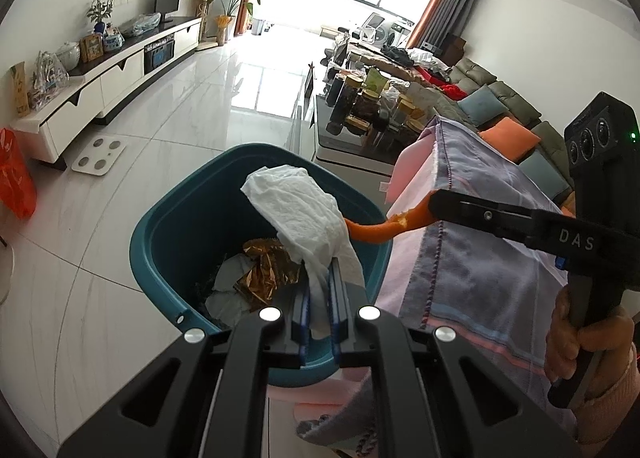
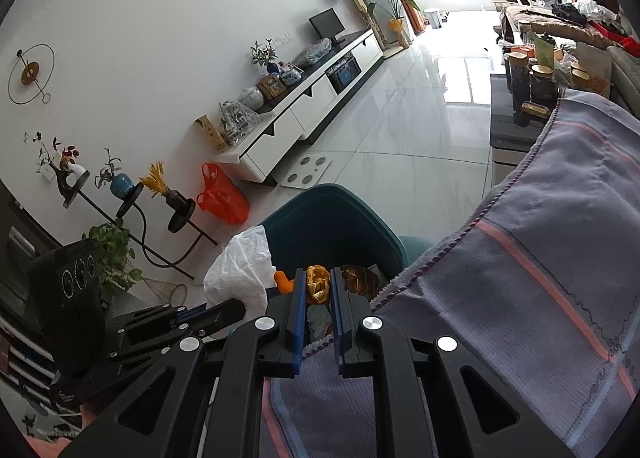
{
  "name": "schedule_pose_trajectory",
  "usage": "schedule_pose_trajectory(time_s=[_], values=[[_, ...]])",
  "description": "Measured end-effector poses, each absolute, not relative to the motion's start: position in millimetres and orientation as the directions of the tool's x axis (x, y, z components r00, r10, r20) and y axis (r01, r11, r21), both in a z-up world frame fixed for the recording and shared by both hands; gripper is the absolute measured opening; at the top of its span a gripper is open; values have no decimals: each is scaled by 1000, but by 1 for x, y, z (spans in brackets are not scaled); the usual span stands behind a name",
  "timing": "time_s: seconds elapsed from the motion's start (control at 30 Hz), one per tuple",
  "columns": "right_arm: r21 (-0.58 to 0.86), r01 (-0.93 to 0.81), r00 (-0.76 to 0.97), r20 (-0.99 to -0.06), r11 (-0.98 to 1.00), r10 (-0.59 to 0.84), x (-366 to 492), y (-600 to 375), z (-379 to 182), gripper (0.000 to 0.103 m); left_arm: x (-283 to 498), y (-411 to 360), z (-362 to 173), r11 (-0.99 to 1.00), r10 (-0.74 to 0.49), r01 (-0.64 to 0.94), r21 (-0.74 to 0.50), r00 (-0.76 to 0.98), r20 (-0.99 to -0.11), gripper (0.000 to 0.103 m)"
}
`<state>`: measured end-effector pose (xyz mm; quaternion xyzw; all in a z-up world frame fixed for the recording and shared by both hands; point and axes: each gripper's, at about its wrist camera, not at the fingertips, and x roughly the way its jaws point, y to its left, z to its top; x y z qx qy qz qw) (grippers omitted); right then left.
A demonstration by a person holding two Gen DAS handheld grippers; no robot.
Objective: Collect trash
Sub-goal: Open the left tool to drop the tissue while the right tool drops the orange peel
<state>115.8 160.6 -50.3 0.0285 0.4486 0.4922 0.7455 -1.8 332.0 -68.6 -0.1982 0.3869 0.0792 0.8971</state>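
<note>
A teal bin (image 1: 168, 242) stands on the floor by the table edge, with gold foil (image 1: 268, 270) and paper scraps inside. My left gripper (image 1: 320, 282) is shut on a crumpled white tissue (image 1: 300, 209) held over the bin's mouth. From the right, my right gripper (image 1: 434, 199) reaches over the bin rim, shut on a strip of orange peel (image 1: 380, 227). In the right wrist view the orange peel (image 2: 317, 284) sits pinched between the blue pads of the right gripper (image 2: 318, 286) above the bin (image 2: 340, 217), with the tissue (image 2: 240, 274) and left gripper (image 2: 224, 312) at the left.
A lilac striped cloth (image 1: 472, 258) drapes over the table edge beside the bin. Jars (image 1: 360, 101) crowd a low glass table behind. A white scale (image 1: 98, 155) and an orange bag (image 1: 14, 177) lie on the tiled floor near the TV cabinet (image 1: 112, 77). A sofa (image 1: 512, 105) runs along the right.
</note>
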Motion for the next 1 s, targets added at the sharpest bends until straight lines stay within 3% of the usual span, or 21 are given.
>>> schedule_pose_trajectory(time_s=[0.3,0.4,0.5,0.63,0.73,0.77,0.83,0.9,0.97,1.0], values=[[492,-697,77,-672,522,737,122,181,-59,14,9,341,-82,894,-29,-317,-317,665,-746,10],[495,-689,71,-681,530,729,125,186,-63,17,14,343,-85,890,-29,-325,-320,659,-751,15],[498,-680,74,-683,538,726,125,186,-66,19,16,345,-88,885,-20,-339,-318,655,-755,32],[507,-672,77,-678,541,731,126,179,-67,22,16,347,-90,879,-12,-355,-319,653,-758,44],[510,-670,91,-665,539,742,124,169,-63,27,13,345,-89,879,-4,-356,-317,658,-753,47],[507,-672,100,-661,540,744,123,165,-61,30,10,343,-87,881,3,-355,-311,663,-748,49],[498,-683,118,-647,534,753,119,155,-55,37,5,339,-81,890,27,-353,-290,675,-737,64],[465,-701,158,-639,541,753,113,145,-48,55,-3,331,-71,906,65,-341,-250,696,-715,70],[428,-717,205,-625,550,754,106,130,-39,61,-10,319,-59,922,96,-324,-211,722,-685,78],[416,-721,223,-618,554,754,104,123,-36,65,-13,314,-54,928,103,-314,-200,733,-673,87]])
